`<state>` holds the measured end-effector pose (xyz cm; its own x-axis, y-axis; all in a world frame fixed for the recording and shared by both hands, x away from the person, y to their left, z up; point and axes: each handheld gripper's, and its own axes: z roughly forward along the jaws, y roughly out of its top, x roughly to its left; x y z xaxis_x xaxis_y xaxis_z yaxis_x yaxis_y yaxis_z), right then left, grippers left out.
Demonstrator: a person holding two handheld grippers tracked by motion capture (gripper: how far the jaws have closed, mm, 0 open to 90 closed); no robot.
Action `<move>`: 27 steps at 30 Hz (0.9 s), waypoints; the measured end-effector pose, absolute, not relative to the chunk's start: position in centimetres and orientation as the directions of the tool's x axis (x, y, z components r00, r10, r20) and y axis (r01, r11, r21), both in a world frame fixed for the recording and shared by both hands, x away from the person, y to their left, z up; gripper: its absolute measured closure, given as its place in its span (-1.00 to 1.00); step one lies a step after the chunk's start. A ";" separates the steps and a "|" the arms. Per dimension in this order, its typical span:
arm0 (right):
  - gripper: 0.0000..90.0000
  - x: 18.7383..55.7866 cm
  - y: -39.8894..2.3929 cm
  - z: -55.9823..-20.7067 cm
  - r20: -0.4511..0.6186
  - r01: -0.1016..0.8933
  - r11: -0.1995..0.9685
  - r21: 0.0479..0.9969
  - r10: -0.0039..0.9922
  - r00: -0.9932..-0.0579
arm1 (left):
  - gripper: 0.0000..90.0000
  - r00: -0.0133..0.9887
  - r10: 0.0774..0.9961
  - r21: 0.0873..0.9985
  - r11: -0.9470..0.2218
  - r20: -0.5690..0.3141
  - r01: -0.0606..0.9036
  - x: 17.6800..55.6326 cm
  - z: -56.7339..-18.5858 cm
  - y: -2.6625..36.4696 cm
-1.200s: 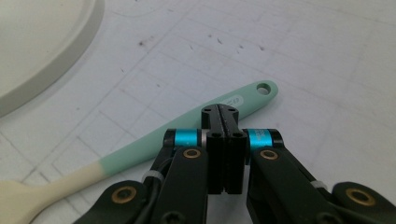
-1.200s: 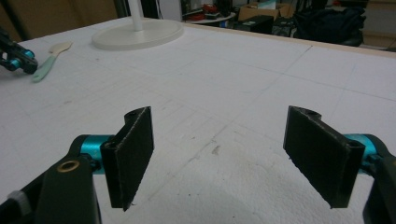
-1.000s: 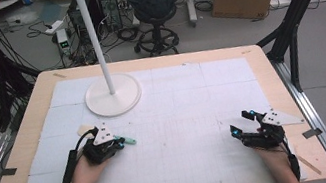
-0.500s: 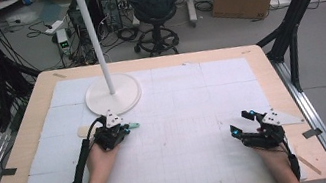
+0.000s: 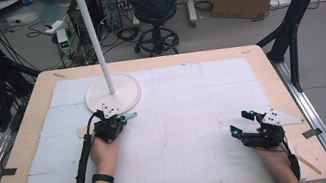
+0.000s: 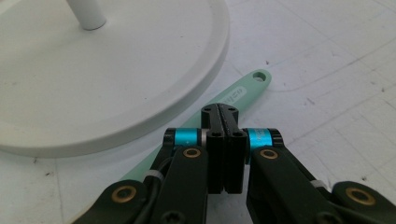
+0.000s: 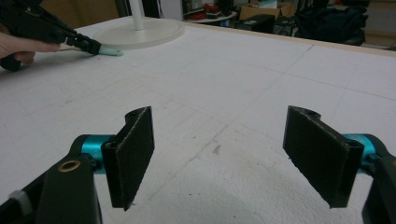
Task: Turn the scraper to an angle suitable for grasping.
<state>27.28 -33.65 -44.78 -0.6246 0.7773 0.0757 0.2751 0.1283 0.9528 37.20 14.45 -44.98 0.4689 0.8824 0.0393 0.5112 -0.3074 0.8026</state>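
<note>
Fingers (image 6: pixel 225 122) on my left closed over mint handle (image 6: pixel 243 92) beside lamp base (image 6: pixel 116 84) on counter (image 5: pixel 181 118); grip unclear. Right fingers (image 7: pixel 322 158) open, idle. Handle looks light, stiff, slippery: I'd grab mid-shaft.

Left claw (image 5: pixel 116 121) centre-left of high view, jaws pressed together, forearm extended. Right claw (image 5: pixel 243 125) lower right, jaws spread wide.

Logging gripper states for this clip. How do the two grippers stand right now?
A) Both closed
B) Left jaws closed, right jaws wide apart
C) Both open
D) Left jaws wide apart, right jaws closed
B. In the left gripper view the left gripper has its jaws pressed together above the mint-green handle; in the right gripper view the right gripper has a wide gap between its jaws.
</note>
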 end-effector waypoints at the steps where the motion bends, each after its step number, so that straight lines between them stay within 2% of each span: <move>1: -0.47 27.3 -33.6 -44.8 0.077 0.276 0.127 0.953 0.777 -0.624 | 0.99 0.468 0.883 0.805 -0.299 0.029 0.513 37.3 -45.0 14.6; 4: -0.47 27.3 -33.7 -44.8 0.074 0.274 0.129 0.953 0.777 -0.625 | 0.94 0.490 0.872 0.821 -0.285 0.007 0.494 37.1 -44.7 15.0; 5: -0.47 27.2 -33.6 -44.8 0.077 0.276 0.127 0.953 0.778 -0.624 | 0.73 0.497 0.867 0.830 -0.271 -0.010 0.488 36.9 -44.3 15.3; 6: -0.47 27.2 -33.6 -44.8 0.077 0.276 0.127 0.953 0.778 -0.624 | 0.73 0.510 0.860 0.842 -0.257 -0.024 0.473 36.6 -44.0 15.8; 8: -0.47 27.2 -33.6 -44.8 0.075 0.274 0.128 0.953 0.777 -0.624 | 0.56 0.530 0.846 0.873 -0.209 -0.065 0.440 35.9 -43.1 17.2; 11: -0.47 27.2 -33.6 -44.8 0.069 0.270 0.132 0.954 0.778 -0.624 | 0.05 0.579 0.804 0.909 -0.132 -0.134 0.395 34.6 -42.1 19.8; 12: -0.47 27.2 -33.6 -44.8 0.069 0.270 0.132 0.954 0.778 -0.624 | 0.05 0.587 0.795 0.918 -0.105 -0.153 0.382 34.2 -41.9 20.7; 14: -0.47 27.2 -33.6 -44.8 0.065 0.267 0.135 0.954 0.778 -0.625 | -0.19 0.613 0.768 0.930 -0.064 -0.186 0.362 33.3 -41.7 22.6; 16: -0.47 27.2 -33.6 -44.8 0.065 0.268 0.135 0.954 0.779 -0.623 | -0.35 0.638 0.749 0.939 -0.065 -0.177 0.337 32.3 -41.6 24.2; 18: -0.47 27.2 -33.6 -44.8 0.066 0.269 0.134 0.954 0.780 -0.622 | -0.63 0.667 0.732 0.947 -0.099 -0.138 0.304 31.5 -41.7 25.5; 20: -0.47 27.2 -33.6 -44.8 0.066 0.270 0.134 0.954 0.781 -0.621 | -0.66 0.681 0.725 0.958 -0.112 -0.103 0.264 30.5 -42.1 27.1; 27: -0.47 27.4 -33.6 -44.8 0.078 0.287 0.129 0.949 0.787 -0.612 | -0.66 0.698 0.710 0.974 -0.084 -0.090 0.211 28.5 -44.7 31.3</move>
<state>27.43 -33.62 -44.78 -0.6119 0.7871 0.0783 0.2873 0.1289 0.9491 28.53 31.27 -44.69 0.6982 0.7102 -0.0901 0.2108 -0.0837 0.9740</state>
